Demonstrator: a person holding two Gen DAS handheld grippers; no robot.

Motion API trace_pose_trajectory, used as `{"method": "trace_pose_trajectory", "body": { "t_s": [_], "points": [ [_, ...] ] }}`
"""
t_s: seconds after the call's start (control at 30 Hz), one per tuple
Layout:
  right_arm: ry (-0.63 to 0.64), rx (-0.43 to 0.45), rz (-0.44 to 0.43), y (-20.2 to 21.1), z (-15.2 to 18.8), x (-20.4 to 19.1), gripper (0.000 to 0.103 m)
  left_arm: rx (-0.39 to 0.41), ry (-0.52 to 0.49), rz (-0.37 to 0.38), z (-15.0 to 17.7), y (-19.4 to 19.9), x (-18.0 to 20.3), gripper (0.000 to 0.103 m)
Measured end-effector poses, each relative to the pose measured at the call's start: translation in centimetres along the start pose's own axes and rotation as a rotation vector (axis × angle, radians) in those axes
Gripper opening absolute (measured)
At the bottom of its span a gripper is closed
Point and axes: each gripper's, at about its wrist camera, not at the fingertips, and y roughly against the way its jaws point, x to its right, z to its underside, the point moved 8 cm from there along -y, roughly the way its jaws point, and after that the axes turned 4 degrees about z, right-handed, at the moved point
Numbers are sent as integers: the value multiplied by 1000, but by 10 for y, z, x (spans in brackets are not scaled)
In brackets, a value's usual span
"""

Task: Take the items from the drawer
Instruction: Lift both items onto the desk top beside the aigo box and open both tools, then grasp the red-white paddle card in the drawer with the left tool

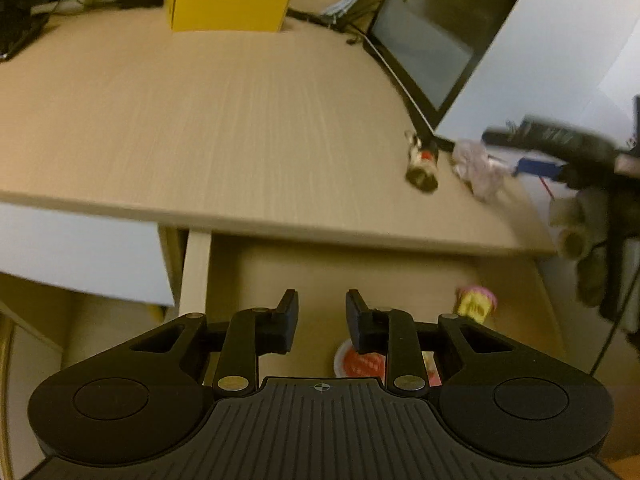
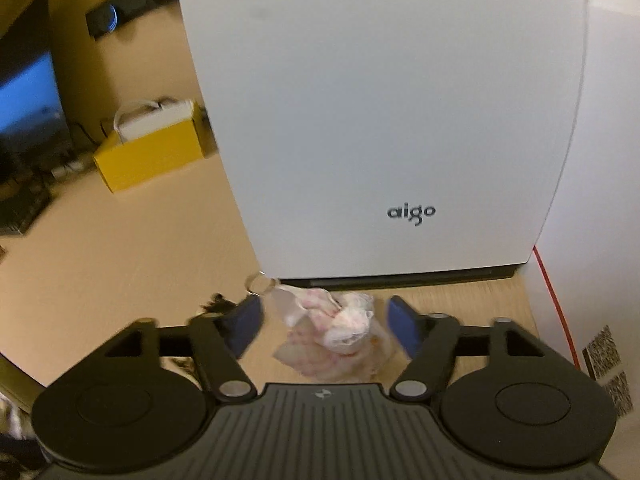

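Observation:
My left gripper (image 1: 322,312) hangs open over the pulled-out drawer (image 1: 400,276) below the desk edge, with nothing between its fingers. In the drawer lie a small yellow and pink toy (image 1: 476,305) and a round red-topped item (image 1: 360,361), partly hidden by my right finger. On the desk top sit a small dark figurine (image 1: 422,162) and a pink-white plush keychain (image 1: 478,168). My right gripper (image 2: 324,324) stands open around that plush keychain (image 2: 340,328), its blue pads apart from it on both sides. The keychain rests on the desk in front of a white case.
A white computer case (image 2: 380,120) marked aigo stands close ahead at the right. A yellow box (image 1: 226,4) sits at the back of the desk (image 1: 200,120) among cables. A dark monitor (image 1: 432,40) leans beside the case. A gloved hand (image 1: 580,224) holds the right gripper.

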Motion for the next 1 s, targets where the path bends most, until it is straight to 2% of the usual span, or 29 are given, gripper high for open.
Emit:
{"method": "trace_pose_trajectory", "body": {
  "t_s": [0.07, 0.27, 0.4, 0.47, 0.57, 0.63, 0.73, 0.8, 0.87, 0.93, 1.0],
  "points": [
    [-48, 1, -55, 15, 2, -2, 90, -10, -5, 9, 6, 0, 1, 28],
    [-215, -51, -237, 56, 37, -2, 93, -58, -85, 37, 19, -9, 20, 28],
    [-317, -156, -315, 71, 74, -1, 94, -115, -151, 39, 35, -17, 33, 28],
    [-300, -225, -282, 74, 96, -1, 94, -131, -159, 39, 41, -20, 35, 28],
    [-210, -273, -163, 77, 121, 0, 94, -149, -171, 37, 47, -26, 36, 28],
    [-161, -280, -90, 77, 130, 1, 94, -165, -173, 28, 49, -30, 35, 29],
    [-151, -279, -39, 78, 141, 3, 94, -227, -206, -12, 56, -39, 29, 29],
    [-148, -255, 14, 80, 146, 6, 94, -263, -234, -42, 60, -44, 25, 28],
    [-100, -234, 59, 80, 150, 7, 94, -290, -254, -41, 63, -48, 25, 29],
    [-98, -229, 76, 79, 150, 9, 94, -325, -277, -20, 65, -52, 28, 29],
    [-120, -240, 50, 81, 152, 14, 94, -369, -302, -5, 68, -58, 31, 29]
  ]
}}
